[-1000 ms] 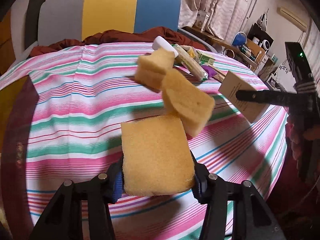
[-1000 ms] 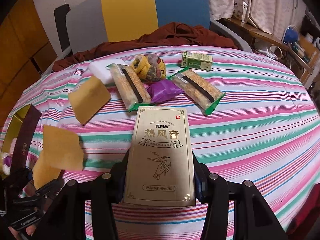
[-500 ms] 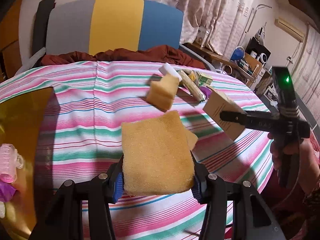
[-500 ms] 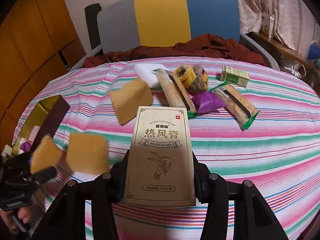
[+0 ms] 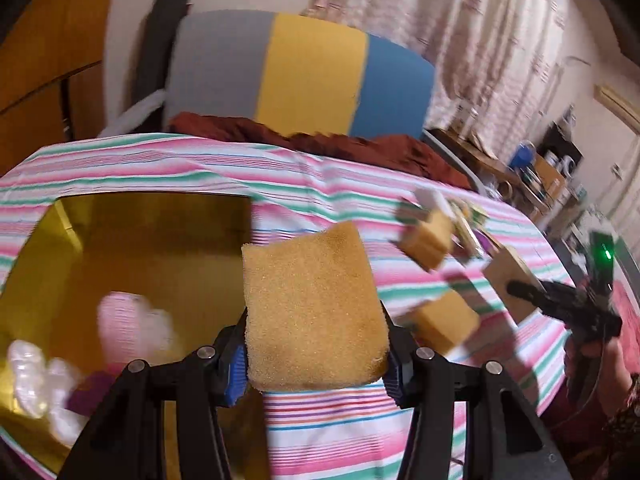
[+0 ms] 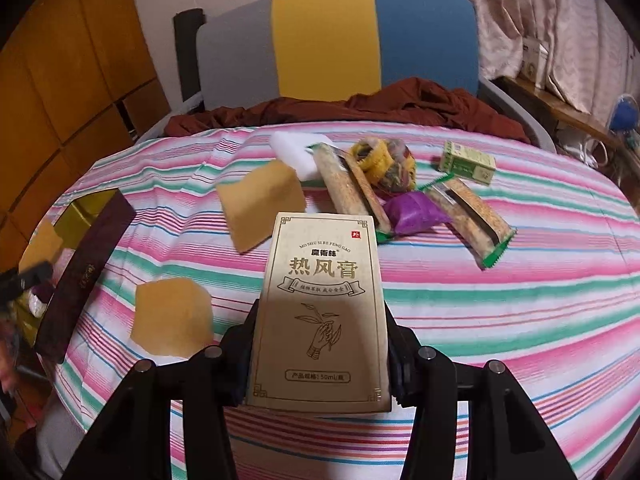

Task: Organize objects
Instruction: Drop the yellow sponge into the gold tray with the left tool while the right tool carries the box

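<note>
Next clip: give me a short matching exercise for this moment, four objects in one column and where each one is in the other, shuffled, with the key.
Objects
1. yellow sponge
2. beige carton
3. small green box
4. pink hair roller

Places
A. lying inside the gold-lined box
B. clamped in the right gripper
C. clamped in the left gripper
D. on the striped cloth, far right of the snack packets

Pairs: 1-C, 2-B, 3-D, 4-A
</note>
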The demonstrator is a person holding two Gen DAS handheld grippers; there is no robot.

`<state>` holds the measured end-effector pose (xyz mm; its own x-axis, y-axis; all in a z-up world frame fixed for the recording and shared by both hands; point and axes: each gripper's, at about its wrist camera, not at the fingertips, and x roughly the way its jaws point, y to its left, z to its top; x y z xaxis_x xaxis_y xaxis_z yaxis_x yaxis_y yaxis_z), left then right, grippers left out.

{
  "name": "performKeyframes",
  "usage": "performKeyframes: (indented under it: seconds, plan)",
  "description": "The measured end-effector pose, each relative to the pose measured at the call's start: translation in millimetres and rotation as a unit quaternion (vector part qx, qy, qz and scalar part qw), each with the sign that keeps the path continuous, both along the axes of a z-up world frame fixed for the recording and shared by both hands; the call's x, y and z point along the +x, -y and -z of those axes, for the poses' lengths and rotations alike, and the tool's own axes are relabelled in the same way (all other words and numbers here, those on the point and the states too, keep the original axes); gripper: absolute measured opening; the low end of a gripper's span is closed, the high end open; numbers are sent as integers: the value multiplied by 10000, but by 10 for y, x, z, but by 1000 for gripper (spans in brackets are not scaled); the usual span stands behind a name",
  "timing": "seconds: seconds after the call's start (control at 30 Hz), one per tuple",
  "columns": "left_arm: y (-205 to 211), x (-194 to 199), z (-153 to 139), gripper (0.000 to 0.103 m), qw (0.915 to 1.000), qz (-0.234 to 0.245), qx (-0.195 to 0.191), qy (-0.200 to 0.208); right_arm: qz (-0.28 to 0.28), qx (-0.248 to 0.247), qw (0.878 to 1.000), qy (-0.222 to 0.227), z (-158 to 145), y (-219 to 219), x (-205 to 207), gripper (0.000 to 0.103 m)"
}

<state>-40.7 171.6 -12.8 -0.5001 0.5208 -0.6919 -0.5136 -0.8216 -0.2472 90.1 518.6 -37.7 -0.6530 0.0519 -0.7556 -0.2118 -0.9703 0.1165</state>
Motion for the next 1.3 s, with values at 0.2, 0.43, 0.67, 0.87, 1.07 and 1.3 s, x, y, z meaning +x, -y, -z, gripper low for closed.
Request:
performKeyframes:
  seconds: [0.2,0.43,0.67,0.87,1.07,1.3]
  plan:
    - [552,-341,17,53,9980,-606,-120,107,-145,-42,9997,-194,-128,159,-22,52]
    - [1108,-754,172,53,9925,-1129,-257,399,-427,-488,9961,-598,-398,566,-117,52]
    - [1410,-1108,356,54,9864,-1316,-582,791,-1104,-541,9900,-688,-570,1269,-342,52]
    - [1580,-1326,592,54,9799,-1379,-668,1277,-1587,-685,9821,-744,-615,1835,-550,52]
    - [1651,-1361,660,57,9790,-1365,-528,1422,-1893,-865,9760,-645,-529,2237,-703,52]
    - [1640,-1177,523,81,9796,-1577,-631,1075,-2042,-1018,9728,-405,-392,2519,-917,52]
